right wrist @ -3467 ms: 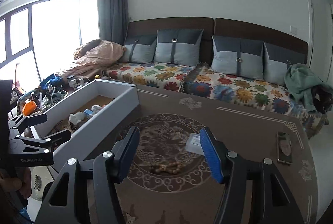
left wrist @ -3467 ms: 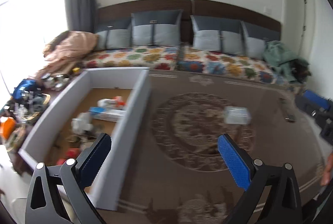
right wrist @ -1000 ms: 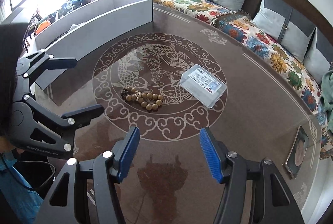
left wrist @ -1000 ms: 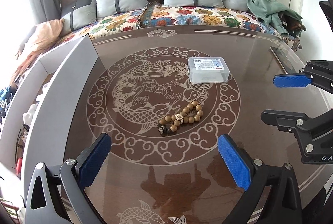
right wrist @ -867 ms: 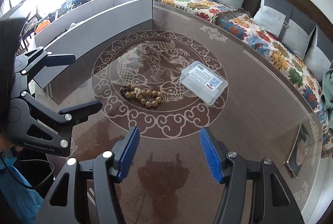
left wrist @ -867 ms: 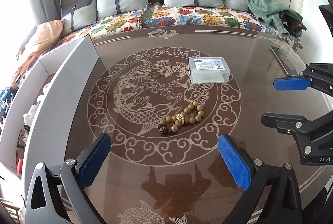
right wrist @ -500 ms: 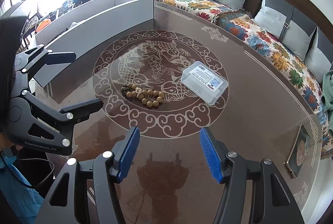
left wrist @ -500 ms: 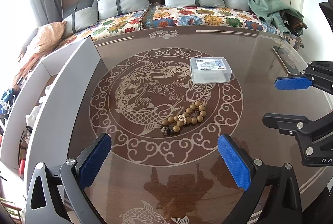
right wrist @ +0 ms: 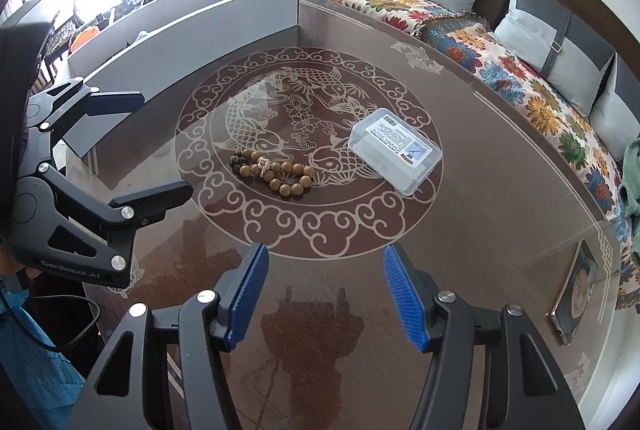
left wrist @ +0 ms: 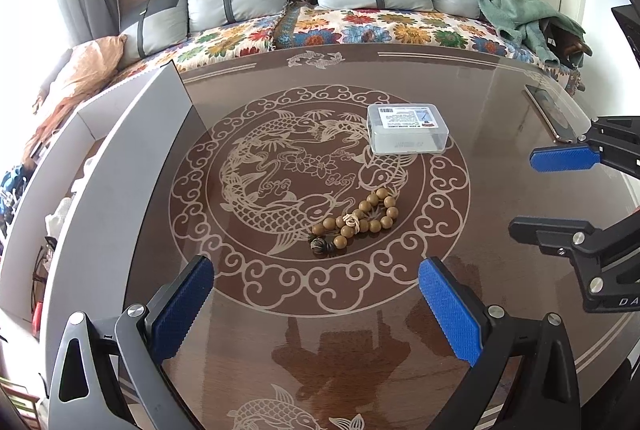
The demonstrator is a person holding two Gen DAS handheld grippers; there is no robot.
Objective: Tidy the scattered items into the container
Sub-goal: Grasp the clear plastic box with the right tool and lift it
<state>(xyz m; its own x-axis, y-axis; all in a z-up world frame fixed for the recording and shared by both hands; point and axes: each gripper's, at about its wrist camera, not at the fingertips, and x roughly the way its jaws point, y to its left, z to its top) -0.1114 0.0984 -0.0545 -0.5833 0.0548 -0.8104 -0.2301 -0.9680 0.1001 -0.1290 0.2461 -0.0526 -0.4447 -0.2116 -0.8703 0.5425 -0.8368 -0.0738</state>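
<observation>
A wooden bead bracelet [left wrist: 354,221] [right wrist: 276,172] lies on the brown patterned glass table. A clear plastic box [left wrist: 406,128] [right wrist: 394,150] with a white label lies just beyond it. The grey open container [left wrist: 116,166] [right wrist: 192,18] stands along the table's left side with several items inside. My left gripper [left wrist: 316,304] is open and empty, hovering short of the bracelet; it also shows in the right wrist view [right wrist: 160,146]. My right gripper [right wrist: 324,296] is open and empty, and shows at the right of the left wrist view [left wrist: 552,190].
A phone [right wrist: 574,292] [left wrist: 554,112] lies near the table's far right edge. A sofa with a floral cover [left wrist: 360,30] and grey cushions runs behind the table. A green cloth [left wrist: 524,14] lies on its right end. Clutter sits left of the container.
Since 3.5 s ago both grippers swung from the container toward the table's middle and tilted down. In the last second the views barely shifted; both grippers stayed open.
</observation>
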